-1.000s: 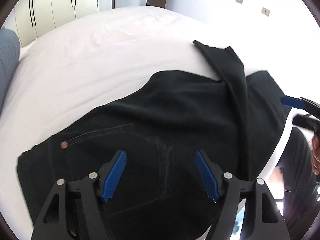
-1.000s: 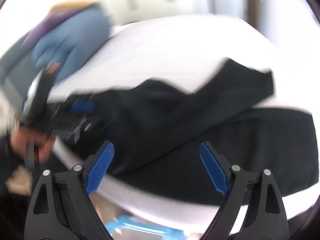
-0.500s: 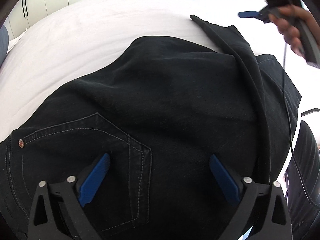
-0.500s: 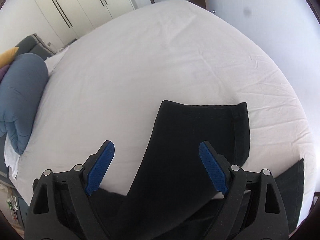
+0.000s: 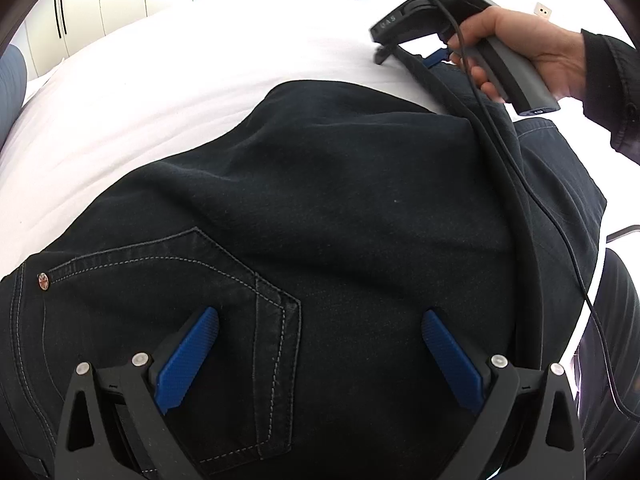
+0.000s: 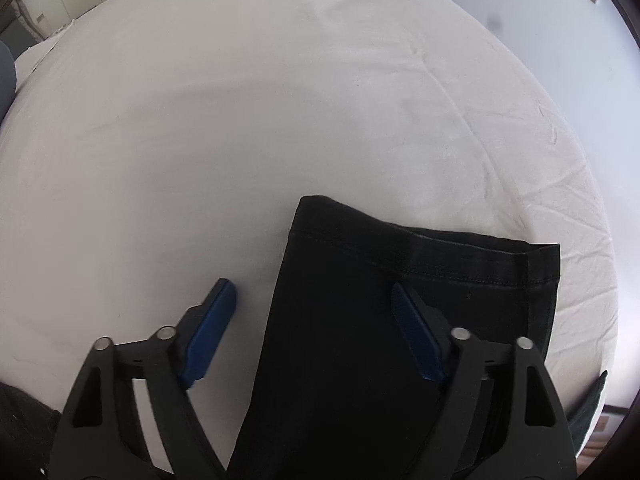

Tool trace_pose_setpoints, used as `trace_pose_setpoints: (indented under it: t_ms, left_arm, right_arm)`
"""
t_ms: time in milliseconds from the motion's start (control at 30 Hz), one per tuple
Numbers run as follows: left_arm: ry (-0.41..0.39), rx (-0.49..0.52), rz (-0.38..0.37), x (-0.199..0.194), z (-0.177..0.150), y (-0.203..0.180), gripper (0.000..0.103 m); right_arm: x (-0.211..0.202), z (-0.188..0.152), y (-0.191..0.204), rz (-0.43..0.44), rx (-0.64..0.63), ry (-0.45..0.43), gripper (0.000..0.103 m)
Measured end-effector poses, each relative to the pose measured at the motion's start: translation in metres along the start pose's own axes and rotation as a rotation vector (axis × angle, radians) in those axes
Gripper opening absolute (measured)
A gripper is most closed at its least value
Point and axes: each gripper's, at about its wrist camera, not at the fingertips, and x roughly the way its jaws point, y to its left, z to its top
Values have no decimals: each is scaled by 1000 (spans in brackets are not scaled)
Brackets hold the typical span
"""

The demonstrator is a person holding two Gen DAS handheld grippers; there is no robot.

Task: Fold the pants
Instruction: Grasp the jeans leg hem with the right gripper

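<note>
1 pr black pants [image 5: 340,200]; 1 white bed [image 6: 280,80].

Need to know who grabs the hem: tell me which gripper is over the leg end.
The right gripper, straddling the leg's edge near the hem; the left gripper is over the back pocket.

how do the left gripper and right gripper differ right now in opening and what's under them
The left gripper stands wide open over the seat of the black pants, by the back pocket; the right gripper is narrower, its jaws having just been closing, at the leg hem. The left straddles only cloth; the right straddles the leg's edge, one finger over the white bedsheet. Both point down and have blue fingers; neither grips cloth yet.
</note>
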Motion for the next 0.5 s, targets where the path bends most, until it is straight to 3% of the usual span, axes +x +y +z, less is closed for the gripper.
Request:
trace_pose_setpoints:
  t_ms: [33,133,333,500]
  left_arm:
    - [-1,-1,1,0,0,0,103]
    - [2,-4,7,2,1,-2,103]
    - [12,-25,19,3,5,-6,103]
    - [35,-64,31,4,14,-6,103]
  right_arm:
    - [-1,1,-2,5,5,-7,36]
    - [-6,3,-14,37,18,-7,8]
    - [-55,-15,-73,169,156,-128,2]
    - [-124,-69,-157,260,314,-300,2]
